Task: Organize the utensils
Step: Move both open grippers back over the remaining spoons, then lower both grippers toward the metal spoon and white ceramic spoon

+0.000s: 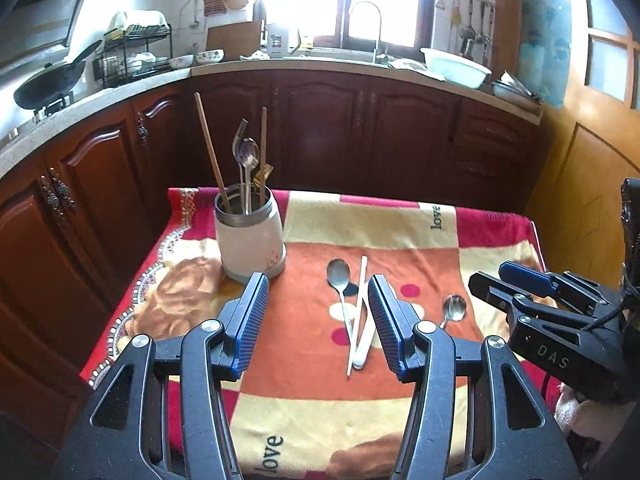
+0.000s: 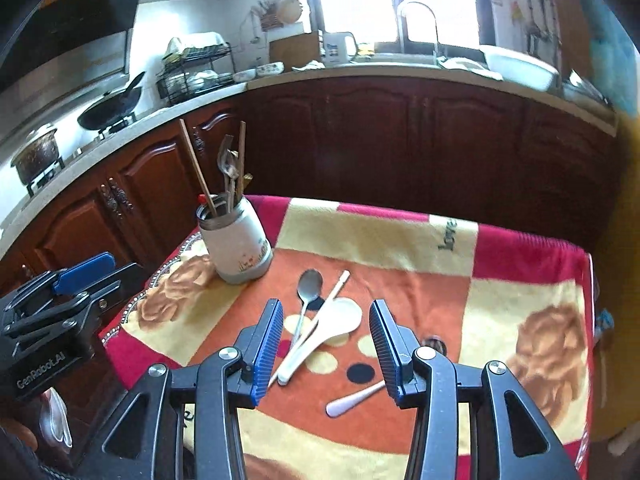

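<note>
The left gripper (image 1: pixel 318 320) and the right gripper (image 2: pixel 326 346) both hang over the table with jaws apart and nothing in them, likely getting ready to pick up. On the orange, red and cream blanket (image 1: pixel 304 376) lie a shiny metal spoon (image 1: pixel 339 280), a pale thin chopstick (image 1: pixel 357 312) and a white plastic rice scoop (image 2: pixel 328 328), all crossed in 1 little pile. A small metal spoon (image 1: pixel 454 308) lies apart. The round cream pot (image 1: pixel 249 236) behind already stands full of utensils, handles down.

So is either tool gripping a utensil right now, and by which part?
Nothing is held. The left tool and right tool are both open above the cloth; the metal spoon, chopstick and white spoon lie loose.
</note>
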The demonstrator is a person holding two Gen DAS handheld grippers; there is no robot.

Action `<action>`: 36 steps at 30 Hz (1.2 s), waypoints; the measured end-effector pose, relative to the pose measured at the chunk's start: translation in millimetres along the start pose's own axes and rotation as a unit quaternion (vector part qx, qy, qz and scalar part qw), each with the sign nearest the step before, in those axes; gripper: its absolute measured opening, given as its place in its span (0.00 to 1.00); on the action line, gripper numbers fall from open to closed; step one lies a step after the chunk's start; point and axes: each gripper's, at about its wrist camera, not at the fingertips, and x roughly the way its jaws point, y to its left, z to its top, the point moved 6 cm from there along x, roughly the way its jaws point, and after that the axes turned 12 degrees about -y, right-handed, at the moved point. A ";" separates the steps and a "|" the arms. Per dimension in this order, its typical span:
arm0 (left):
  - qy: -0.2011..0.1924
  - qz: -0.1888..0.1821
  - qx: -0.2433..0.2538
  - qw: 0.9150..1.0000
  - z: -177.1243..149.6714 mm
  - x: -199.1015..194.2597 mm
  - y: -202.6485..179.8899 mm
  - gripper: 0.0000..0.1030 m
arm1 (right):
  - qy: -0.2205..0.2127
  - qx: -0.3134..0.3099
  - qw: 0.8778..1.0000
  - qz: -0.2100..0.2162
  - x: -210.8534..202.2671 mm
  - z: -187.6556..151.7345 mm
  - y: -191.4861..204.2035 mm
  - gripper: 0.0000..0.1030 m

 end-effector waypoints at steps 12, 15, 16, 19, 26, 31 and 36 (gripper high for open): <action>0.030 -0.004 -0.001 1.000 -23.6 34.3 -6.9 0.50 | 0.024 0.034 0.999 -0.019 11.4 -32.7 -41.2 0.42; 0.038 -0.011 -0.021 0.999 -25.4 44.3 -1.1 0.50 | 0.033 0.046 0.998 -0.023 17.5 -40.7 -54.3 0.42; 0.043 -0.016 -0.031 0.998 -27.1 48.7 1.3 0.50 | 0.038 0.050 0.998 -0.025 21.0 -44.6 -59.7 0.42; 0.062 -0.033 -0.053 0.996 -32.5 63.8 5.5 0.50 | 0.053 0.062 0.996 -0.028 29.9 -54.2 -70.8 0.42; 0.105 -0.063 -0.078 0.989 -44.9 98.8 6.0 0.50 | 0.083 0.088 0.993 -0.014 55.3 -73.2 -92.4 0.42; 0.131 -0.083 -0.090 0.984 -52.7 122.5 2.8 0.50 | 0.102 0.097 0.990 -0.023 68.5 -85.9 -113.2 0.42; 0.155 -0.114 -0.086 0.977 -56.5 143.1 -8.7 0.50 | 0.118 0.104 0.987 -0.031 84.6 -97.1 -131.9 0.42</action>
